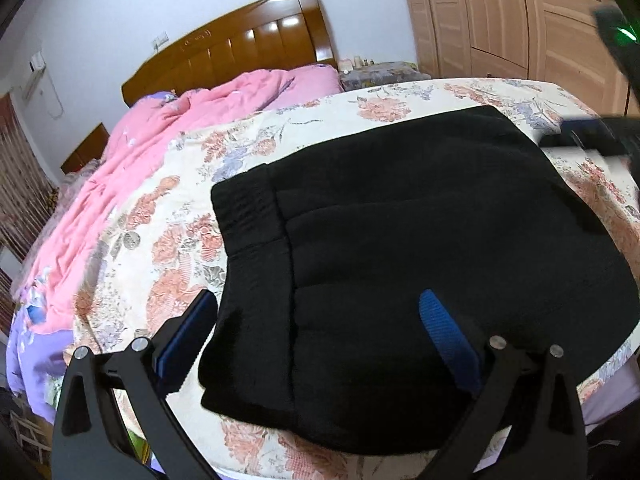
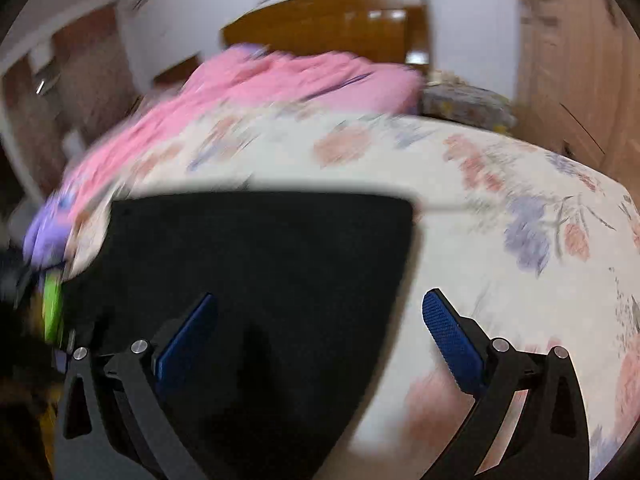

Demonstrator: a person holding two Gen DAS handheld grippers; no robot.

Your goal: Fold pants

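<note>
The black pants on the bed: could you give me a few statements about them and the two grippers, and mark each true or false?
1. The pants lie folded on the floral bedspread. True.
2. The left gripper is clamped on the pants. False: its jaws stand open, gripping nothing.
3. The right gripper is open. True.
4. A pink quilt lies bunched toward the headboard. True.
5. The pants are bright red. False: they are black.
</note>
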